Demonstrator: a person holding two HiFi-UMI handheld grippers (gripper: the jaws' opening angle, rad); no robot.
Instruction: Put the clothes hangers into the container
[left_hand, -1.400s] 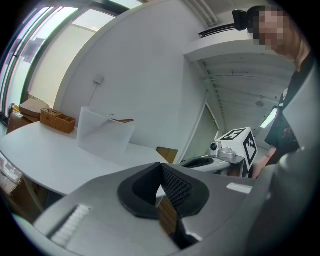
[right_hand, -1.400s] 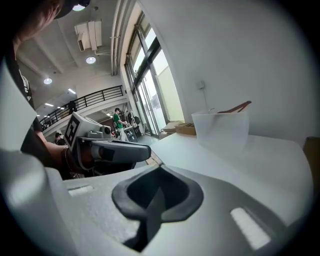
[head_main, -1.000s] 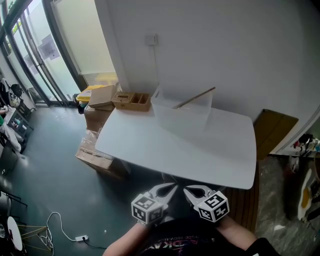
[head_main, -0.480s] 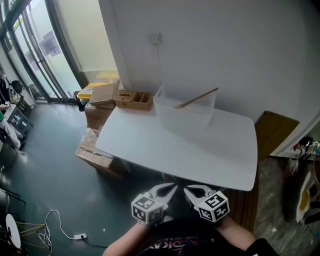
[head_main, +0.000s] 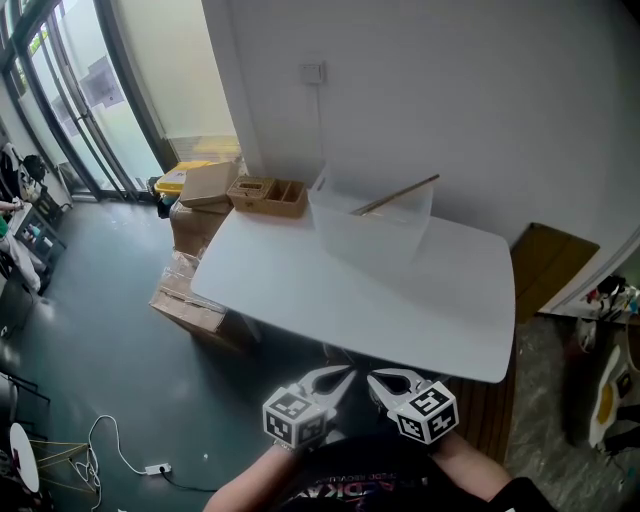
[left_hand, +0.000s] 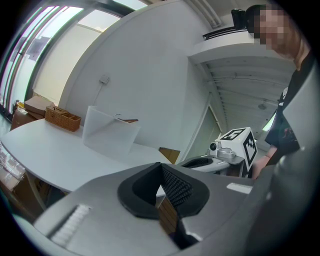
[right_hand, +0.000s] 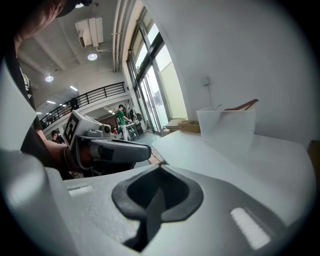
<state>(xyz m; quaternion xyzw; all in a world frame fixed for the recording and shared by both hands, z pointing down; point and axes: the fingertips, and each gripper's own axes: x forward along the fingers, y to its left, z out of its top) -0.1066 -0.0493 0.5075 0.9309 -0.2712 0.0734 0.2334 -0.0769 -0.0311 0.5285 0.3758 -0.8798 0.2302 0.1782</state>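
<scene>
Apparently close to done: one wooden clothes hanger (head_main: 395, 194) is already inside the translucent container (head_main: 366, 240). It leans diagonally, with its upper end poking over the right rim. The container sits at the back of the white tabletop (head_main: 300, 285), upper middle of the head view, close to the wall. I see no other hangers anywhere on the tabletop, so from these views nothing is left to load. I can't rule out more hangers outside the frame.

A small wicker organiser (head_main: 266, 197) sits at the back left corner of the tabletop, just left of the container. Cardboard boxes (head_main: 203, 186) are stacked on the floor beyond that corner.

Left tool (head_main: 338, 378) and right tool (head_main: 382, 381) are side by side at bottom centre, off the tabletop's near edge and well apart from the container. Both have their jaws together with nothing between them.

My read: idle or finished, no grasp under way.
</scene>
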